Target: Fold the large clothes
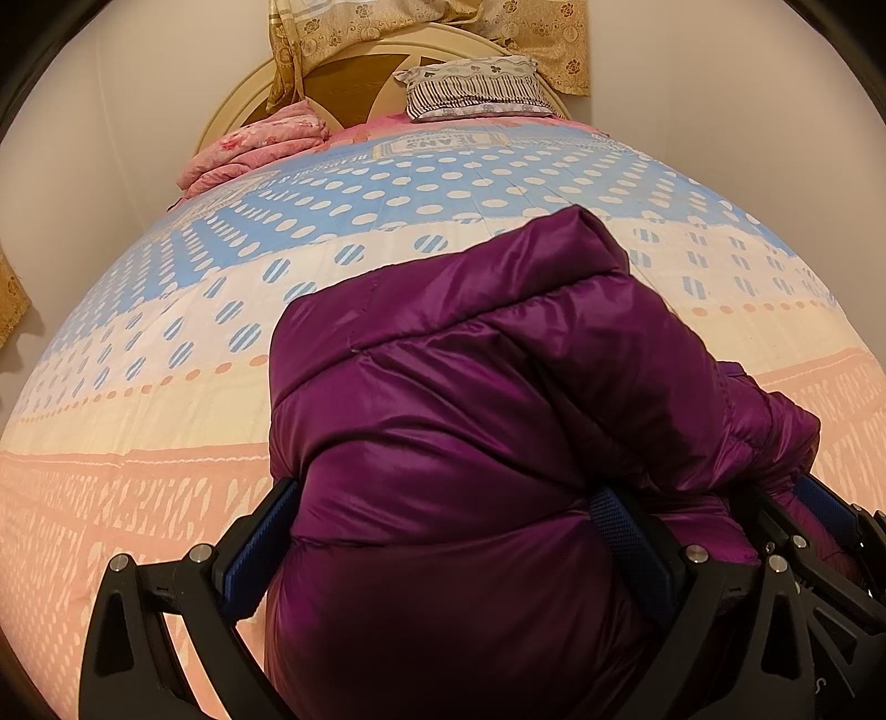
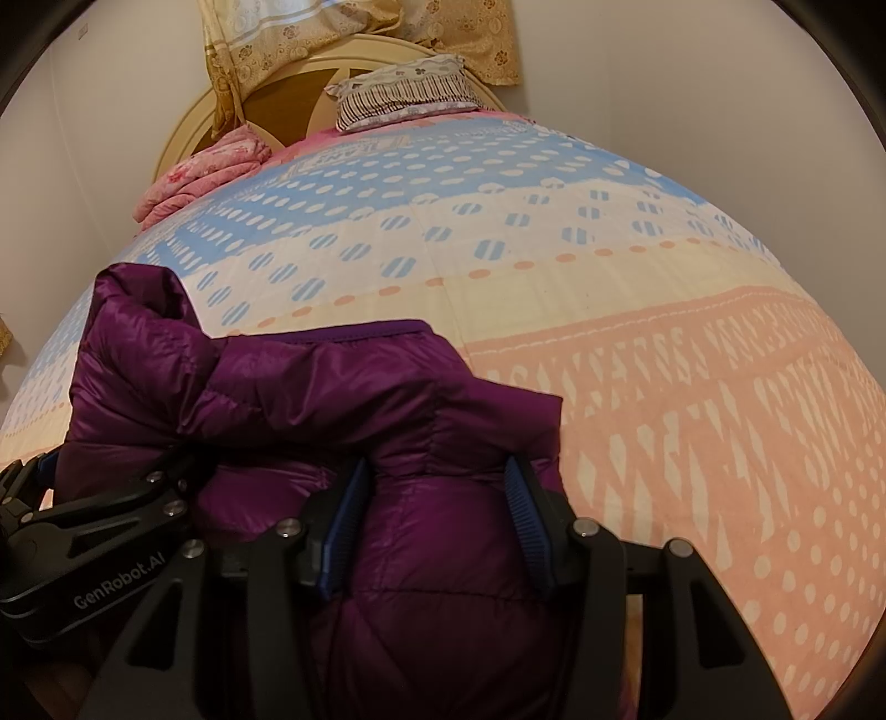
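Observation:
A shiny purple puffer jacket (image 1: 470, 399) lies bunched and partly folded on the bed's patterned cover (image 1: 166, 332), at the near edge. In the left wrist view my left gripper (image 1: 443, 531) has its blue pads (image 1: 260, 548) pressed on either side of a thick roll of the jacket. The right wrist view shows my right gripper (image 2: 434, 520) clamped the same way on the jacket (image 2: 332, 387), its pads (image 2: 526, 520) sunk into the padding. Each gripper shows in the other's view: the right gripper (image 1: 797, 515) at the edge, the left gripper (image 2: 111, 471) at the left, close alongside.
The bed cover (image 2: 664, 360) stretches away in pink, cream and blue bands. At the head stand a cream headboard (image 1: 243, 94), a striped pillow (image 1: 476, 88) and a folded pink quilt (image 1: 255, 144). A gold curtain (image 1: 531, 33) hangs behind. Walls close in on both sides.

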A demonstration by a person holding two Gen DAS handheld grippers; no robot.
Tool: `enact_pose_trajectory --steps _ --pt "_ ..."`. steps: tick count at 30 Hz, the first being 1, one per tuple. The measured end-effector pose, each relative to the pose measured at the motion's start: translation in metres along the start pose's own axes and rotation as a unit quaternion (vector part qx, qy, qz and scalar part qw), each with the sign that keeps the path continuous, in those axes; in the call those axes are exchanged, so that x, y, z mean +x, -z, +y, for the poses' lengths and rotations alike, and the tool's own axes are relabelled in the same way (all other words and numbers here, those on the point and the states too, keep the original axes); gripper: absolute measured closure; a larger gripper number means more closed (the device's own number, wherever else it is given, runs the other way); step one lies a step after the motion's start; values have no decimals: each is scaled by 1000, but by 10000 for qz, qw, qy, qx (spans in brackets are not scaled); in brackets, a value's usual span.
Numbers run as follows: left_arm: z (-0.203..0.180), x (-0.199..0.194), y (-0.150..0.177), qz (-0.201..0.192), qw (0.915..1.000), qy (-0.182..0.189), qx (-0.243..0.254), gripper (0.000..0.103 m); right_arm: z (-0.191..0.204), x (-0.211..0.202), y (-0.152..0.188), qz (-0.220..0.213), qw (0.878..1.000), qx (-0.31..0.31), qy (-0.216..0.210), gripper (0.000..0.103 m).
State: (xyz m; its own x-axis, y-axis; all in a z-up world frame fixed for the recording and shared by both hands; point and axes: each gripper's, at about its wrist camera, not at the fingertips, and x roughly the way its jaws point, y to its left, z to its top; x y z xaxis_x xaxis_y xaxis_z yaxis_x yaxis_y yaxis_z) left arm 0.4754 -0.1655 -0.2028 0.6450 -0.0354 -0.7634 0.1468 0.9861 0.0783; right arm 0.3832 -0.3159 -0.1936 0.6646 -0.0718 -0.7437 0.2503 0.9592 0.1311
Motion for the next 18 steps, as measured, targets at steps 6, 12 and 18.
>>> enact_pose_trajectory --steps 6,12,18 --pt "-1 0 0 15 10000 2 4 1 0 0 0 0 10000 4 -3 48" --pt "11 -11 0 178 9989 419 -114 1 -6 -3 -1 -27 9997 89 -215 44" --pt "60 -64 40 -81 9929 1080 -501 1 -26 -37 14 -257 9989 61 -381 21"
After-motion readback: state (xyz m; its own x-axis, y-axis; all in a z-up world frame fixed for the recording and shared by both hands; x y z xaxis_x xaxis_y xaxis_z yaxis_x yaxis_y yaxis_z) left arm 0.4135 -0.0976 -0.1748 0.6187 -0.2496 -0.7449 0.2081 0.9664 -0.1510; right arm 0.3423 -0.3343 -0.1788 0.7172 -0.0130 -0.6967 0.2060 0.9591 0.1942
